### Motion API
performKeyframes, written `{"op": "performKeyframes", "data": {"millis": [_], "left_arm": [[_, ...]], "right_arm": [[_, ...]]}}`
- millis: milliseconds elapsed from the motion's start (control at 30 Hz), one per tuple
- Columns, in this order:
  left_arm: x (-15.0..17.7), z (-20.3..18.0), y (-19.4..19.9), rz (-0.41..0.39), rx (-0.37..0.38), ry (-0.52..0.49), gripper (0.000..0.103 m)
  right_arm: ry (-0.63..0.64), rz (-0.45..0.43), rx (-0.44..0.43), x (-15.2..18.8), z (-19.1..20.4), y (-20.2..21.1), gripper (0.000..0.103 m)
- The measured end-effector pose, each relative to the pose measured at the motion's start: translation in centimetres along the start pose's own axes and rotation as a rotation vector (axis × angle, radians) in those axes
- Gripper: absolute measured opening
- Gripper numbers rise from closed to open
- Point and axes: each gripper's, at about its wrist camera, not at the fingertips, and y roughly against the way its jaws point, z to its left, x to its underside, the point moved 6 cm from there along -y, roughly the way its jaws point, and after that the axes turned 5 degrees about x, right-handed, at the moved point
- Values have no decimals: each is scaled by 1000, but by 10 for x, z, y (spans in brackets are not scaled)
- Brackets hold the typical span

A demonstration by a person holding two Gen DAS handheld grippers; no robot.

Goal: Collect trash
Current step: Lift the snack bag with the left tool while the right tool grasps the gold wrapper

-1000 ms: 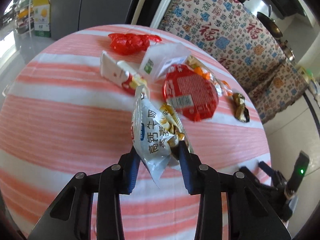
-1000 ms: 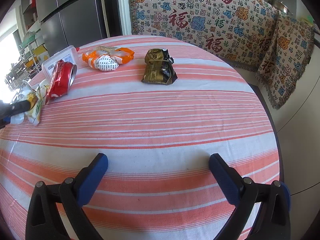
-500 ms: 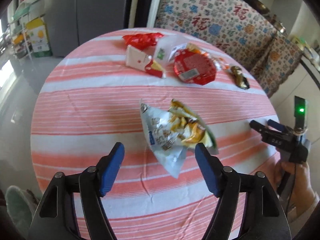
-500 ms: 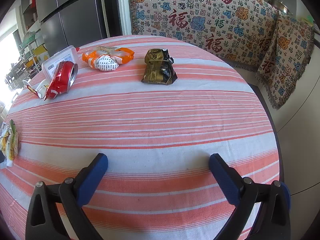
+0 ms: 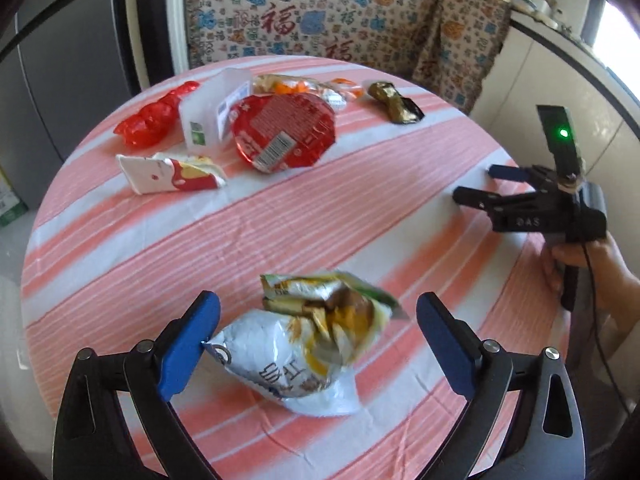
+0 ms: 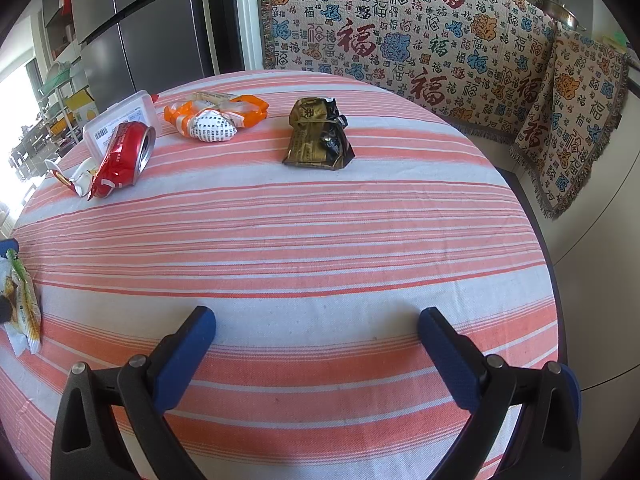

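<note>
A crumpled silver and yellow snack bag [image 5: 304, 344] lies on the striped tablecloth [image 5: 320, 208] between the open jaws of my left gripper [image 5: 318, 340]; the left blue pad [image 5: 188, 344] is at its edge. It also shows at the left edge of the right wrist view [image 6: 22, 304]. My right gripper [image 6: 316, 348] is open and empty over bare cloth near the table's front edge; it shows in the left wrist view [image 5: 532, 204]. Further trash lies at the far side: a red noodle cup [image 5: 284, 132], a gold-black wrapper [image 6: 318, 136], an orange wrapper [image 6: 216, 118].
A clear plastic box [image 5: 212, 108], a red foil wrapper [image 5: 154, 120] and a white-red carton [image 5: 172, 172] lie near the cup. A patterned sofa cover [image 6: 420, 40] stands behind the round table. A grey fridge [image 6: 152, 20] is at the far left.
My left gripper opened and let go of the snack bag, which now lies on the cloth. The left gripper drew back and turned right. The right gripper has not moved.
</note>
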Motion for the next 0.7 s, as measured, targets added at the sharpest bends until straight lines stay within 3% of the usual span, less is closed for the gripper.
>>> {"op": "performKeyframes", "data": {"millis": [67,100,333,433,500,567,700], "left_arm": [[13,-9,5,17,75,13,95],[18,-12,7,21,78,14,95],[17,1,-14,-18,-67,126,94],[18,-6,-17,-37,-125,87,83],[21,-11,-18,-46,-163,61,82],[24,-14,-20,-49,-195,40,83],[21,-10,-22,-57,-212,58,84]], "right_arm": [[0,0,0,0,0,0,103],[0,0,0,0,0,0,103],[0,0,-2,0,0,1,103],[-6,0,-14,0,-1,2,103],[-26,-9,-91,-2,-6,7,103],[-86,-16,-152,-14,-20,10,103],[-151,-6,-128,-65,-40,5,103]]}}
